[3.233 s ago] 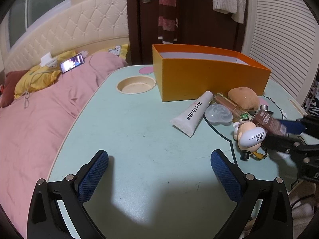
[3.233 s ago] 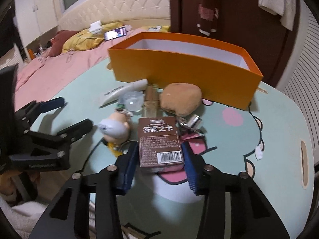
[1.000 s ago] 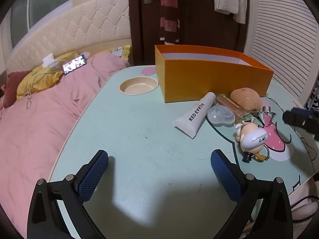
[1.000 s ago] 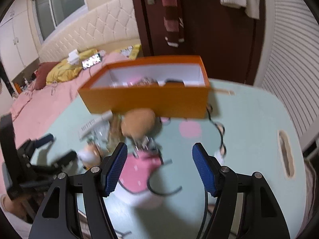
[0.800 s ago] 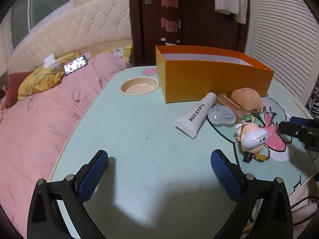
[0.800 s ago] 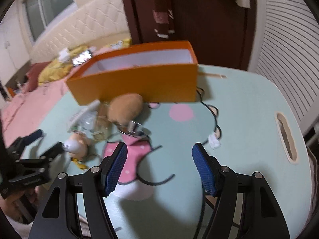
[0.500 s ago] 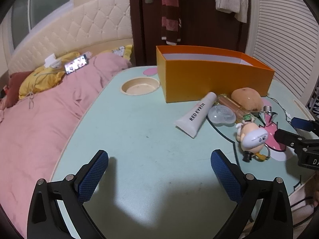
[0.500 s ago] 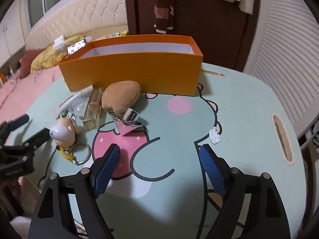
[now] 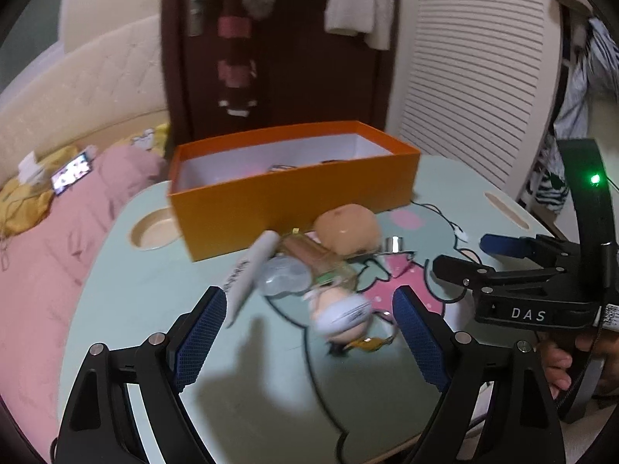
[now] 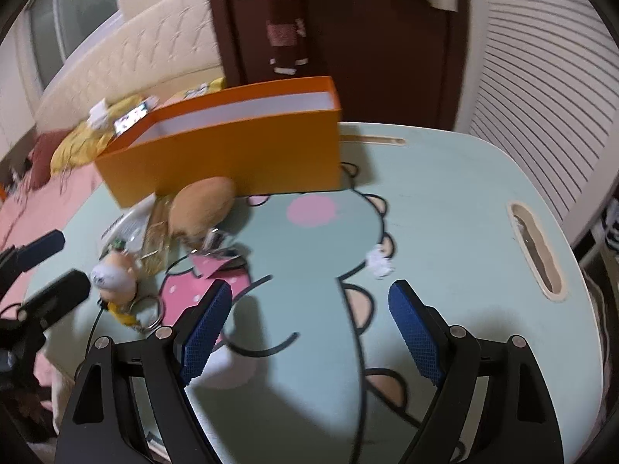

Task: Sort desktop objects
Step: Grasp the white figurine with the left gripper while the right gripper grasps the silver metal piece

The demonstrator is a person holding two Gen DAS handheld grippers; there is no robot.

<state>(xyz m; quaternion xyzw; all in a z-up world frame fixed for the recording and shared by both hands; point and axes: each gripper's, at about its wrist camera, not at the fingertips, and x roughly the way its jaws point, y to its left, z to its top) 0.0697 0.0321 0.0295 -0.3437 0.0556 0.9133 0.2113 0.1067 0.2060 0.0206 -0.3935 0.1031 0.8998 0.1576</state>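
Both grippers are angled down at the mint-green table (image 10: 445, 201) with nothing in them. The left gripper (image 9: 309, 332) has its blue pads spread fairly wide; its jaws have just been closing in a bit, with nothing pressed between them, only the little figure keychain (image 9: 340, 315) sitting on the tabletop in the gap further ahead. The right gripper (image 10: 309, 328) hangs over the cartoon print on the table, jaws apart and empty, bare tabletop between the pads. In the left wrist view it comes in from the right edge, fingers pointing leftward toward the clutter, and a hand (image 9: 561, 363) grips its handle low at the edge of the frame. The stuff to sort is bunched up just in front of the orange box (image 9: 294, 193): a white tube (image 9: 247, 270), a clear round lid thing (image 9: 284, 276), a glass bottle (image 9: 317, 257) lying on its side and a tan plush blob (image 9: 346, 230) right against the box wall. Things are blurry, so I can't tell what's already lying inside the box. A pink blanket (image 9: 42, 255) sits off to the left.
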